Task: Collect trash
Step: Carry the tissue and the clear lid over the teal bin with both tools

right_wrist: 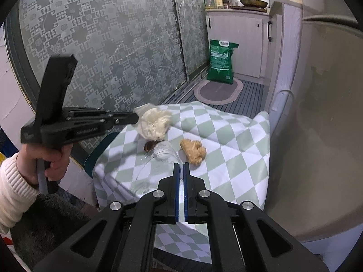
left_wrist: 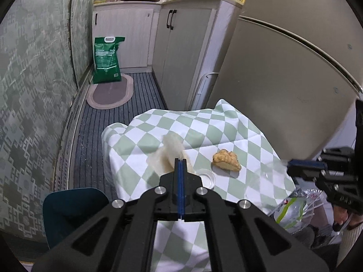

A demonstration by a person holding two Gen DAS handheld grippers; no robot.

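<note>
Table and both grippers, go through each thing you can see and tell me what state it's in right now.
Left gripper: shut on tissue, lifted above the cloth.
Tissue: crumpled, stained, hanging from the left gripper.
Right gripper: shut on clear bag.
Clear bag: held at its edge, draped over the table.
Bread: torn piece, lying on the cloth, untouched.
Cloth: rumpled at the far edge.
Cabinet doors: closed.

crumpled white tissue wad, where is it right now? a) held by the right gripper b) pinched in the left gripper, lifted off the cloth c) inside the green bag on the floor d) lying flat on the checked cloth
b: the left gripper is shut on the crumpled white tissue wad, which hangs above the green-and-white checked tablecloth.
</note>
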